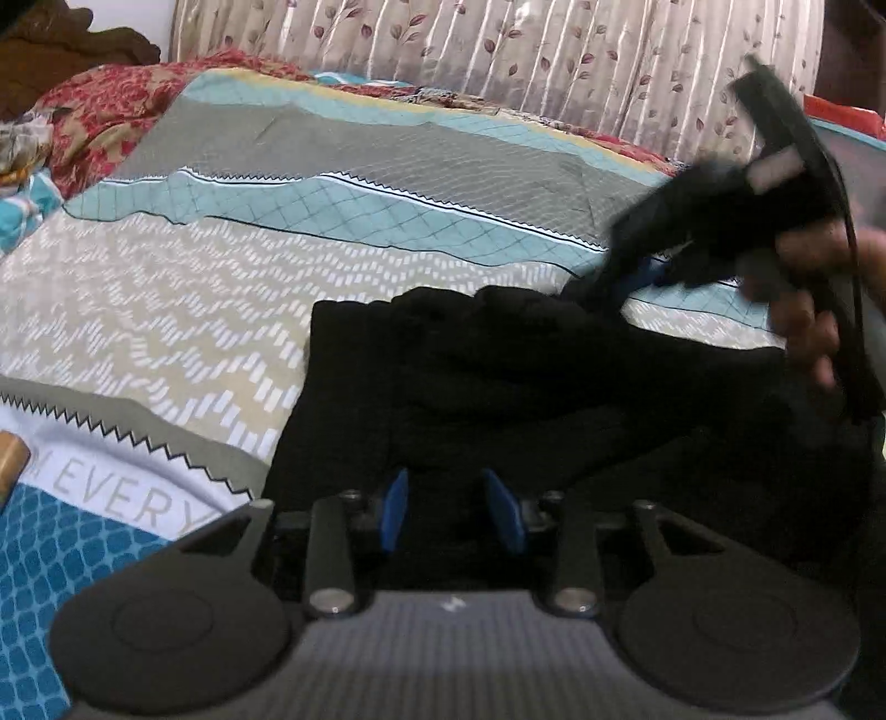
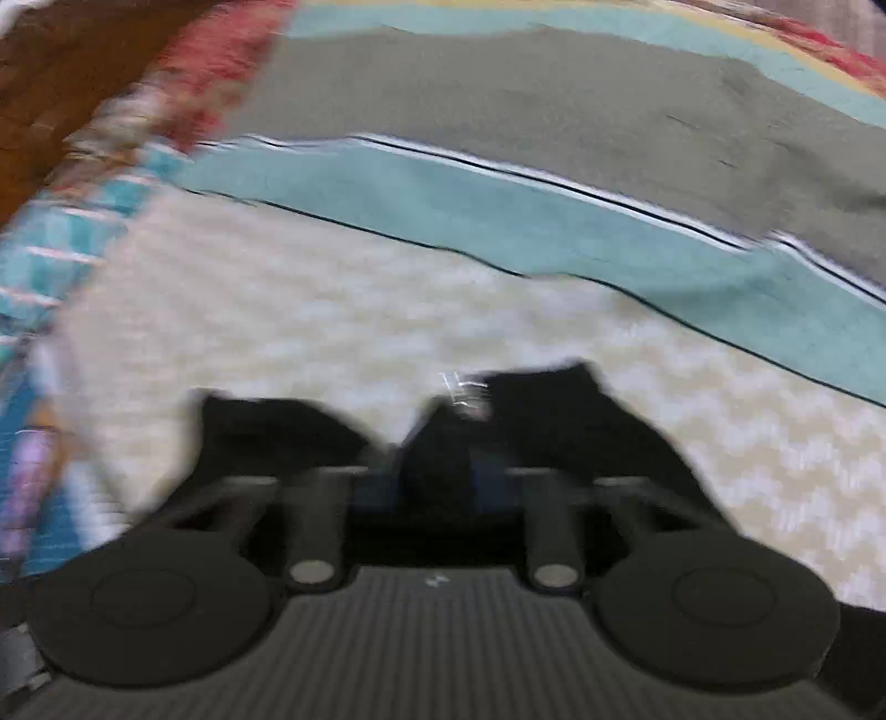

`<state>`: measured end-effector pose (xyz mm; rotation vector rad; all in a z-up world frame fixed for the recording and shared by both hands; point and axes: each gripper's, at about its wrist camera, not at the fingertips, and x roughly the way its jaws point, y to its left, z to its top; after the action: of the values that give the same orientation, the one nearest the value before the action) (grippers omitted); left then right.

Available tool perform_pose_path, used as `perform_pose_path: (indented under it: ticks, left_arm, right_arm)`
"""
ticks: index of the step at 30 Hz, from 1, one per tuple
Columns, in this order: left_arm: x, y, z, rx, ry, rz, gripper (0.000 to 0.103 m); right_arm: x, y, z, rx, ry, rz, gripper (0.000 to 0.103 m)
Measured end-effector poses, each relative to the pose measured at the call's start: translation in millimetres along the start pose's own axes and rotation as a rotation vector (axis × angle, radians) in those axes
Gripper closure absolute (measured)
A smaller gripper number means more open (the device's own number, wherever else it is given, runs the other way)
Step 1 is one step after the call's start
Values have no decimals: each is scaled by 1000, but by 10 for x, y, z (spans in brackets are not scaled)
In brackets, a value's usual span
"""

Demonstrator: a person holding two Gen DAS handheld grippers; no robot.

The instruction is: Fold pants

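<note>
In the left wrist view, the black pants (image 1: 498, 387) lie bunched on a patterned bedsheet (image 1: 194, 288) with bands of beige, teal and grey. The left gripper (image 1: 451, 512) is low over the near part of the pants. Its two blue pads (image 1: 394, 509) stand a little apart with black cloth between them, but the cloth is too dark to tell if the pads press on it. At the lower left, on a white part of the sheet, the grey letters "EVERY" (image 1: 127, 501) can be read; the letters before them are cut off. At the right side a person's hand (image 1: 803, 310) holds the right gripper (image 1: 626, 277), blurred, with its tip at the far edge of the pants. Behind the bed hangs a curtain (image 1: 526, 50) with a leaf print, and a red floral cloth (image 1: 105, 105) lies at the far left.

In the right wrist view everything is blurred. The right gripper (image 2: 443, 482) is clenched on a fold of the pants (image 2: 554, 421), which rises between the pads and spreads to both sides. Under it is the same bedsheet (image 2: 387, 310). A small white mark (image 2: 462, 390) on the cloth cannot be read.
</note>
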<state>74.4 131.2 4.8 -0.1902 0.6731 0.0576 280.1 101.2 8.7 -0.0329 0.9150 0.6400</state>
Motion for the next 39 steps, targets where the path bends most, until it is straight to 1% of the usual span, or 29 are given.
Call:
perform_pose_path:
  ticks: [2, 4, 6, 7, 8, 9, 10, 11, 12, 13, 14, 15, 16, 17, 18, 19, 21, 22, 23, 24, 25, 26, 27, 30, 31, 32, 34, 36, 39]
  left_arm:
    - [0, 41, 13, -12, 0, -11, 70]
    - [-18, 48, 32, -18, 5, -15, 70]
    - [-62, 44, 95, -18, 22, -22, 69]
    - [-89, 63, 152, -28, 27, -39, 68]
    - [-141, 88, 224, -44, 16, -58, 66]
    - [-200, 102, 314, -49, -14, -63, 64]
    - [-244, 96, 407, -39, -48, -51, 56]
    - [-273, 74, 508, -22, -82, -33, 46]
    - [-275, 22, 619, 15, -114, -16, 42]
    - [-247, -48, 711, 65, -128, 0, 37]
    - [-174, -147, 808, 134, -133, 15, 28]
    - [-93, -251, 871, 201, -129, 14, 22]
    - [7, -349, 917, 271, -116, 1, 11]
    - [138, -441, 948, 343, -94, -11, 8]
    - [310, -542, 948, 418, -61, -1, 8]
    - [482, -622, 932, 478, -27, 31, 10]
    - [830, -714, 859, 563, 59, 101, 33]
    - [978, -725, 828, 572, 112, 113, 59]
    - [1063, -719, 805, 558, 143, 96, 75]
    - [1021, -716, 775, 546, 120, 95, 83]
    - [983, -740, 766, 550, 93, 120, 93]
    - [930, -758, 772, 552, 70, 143, 93]
    - [834, -758, 795, 530, 33, 156, 94]
    - [558, -623, 957, 418, -61, 179, 94]
    - [488, -587, 1007, 392, -82, 191, 94]
    - [448, -562, 1046, 370, -89, 206, 94]
    - [428, -504, 1101, 331, -58, 199, 93]
    - [449, -522, 1105, 326, -24, 196, 93]
    - [469, -621, 1041, 392, -40, 227, 93]
  right_arm:
    - [-233, -332, 85, 166, -126, -22, 80]
    - [-618, -708, 186, 279, -241, -73, 80]
    - [-1147, -1153, 224, 365, -347, -165, 80]
    - [-1421, -1362, 214, 399, -391, -213, 81]
    - [-1723, -1582, 182, 433, -436, -263, 81]
    - [-1984, -1758, 132, 462, -472, -302, 81]
    - [-2288, -1962, 61, 495, -509, -346, 81]
    - [-2526, -2110, -15, 521, -539, -386, 81]
    - [-2784, -2261, -110, 550, -571, -433, 82]
    - [-3008, -2402, -209, 579, -598, -468, 82]
    - [-3206, -2534, -318, 612, -621, -492, 82]
    - [-3341, -2604, -414, 641, -637, -515, 82]
    - [-3477, -2688, -527, 670, -651, -544, 82]
    - [-3584, -2757, -639, 691, -659, -571, 82]
    - [-3637, -2781, -732, 705, -665, -595, 82]
    - [-3717, -2829, -836, 719, -672, -628, 82]
    - [-3801, -2881, -1034, 746, -690, -692, 82]
    - [-3841, -2936, -1129, 766, -692, -722, 82]
    - [-3862, -2987, -1215, 788, -692, -751, 82]
    - [-3876, -3005, -1248, 810, -693, -768, 83]
    - [-3887, -3059, -1287, 837, -698, -785, 85]
    - [-3935, -3122, -1371, 862, -710, -803, 85]
    - [-3972, -3132, -1411, 880, -719, -810, 85]
    - [-4039, -3223, -1466, 920, -727, -803, 85]
    - [-4030, -3255, -1470, 913, -713, -801, 81]
    - [-4007, -3279, -1476, 896, -698, -789, 80]
    - [-3928, -3327, -1467, 863, -652, -777, 63]
    - [-3844, -3352, -1484, 863, -628, -788, 63]
    - [-3724, -3315, -1583, 877, -592, -731, 63]
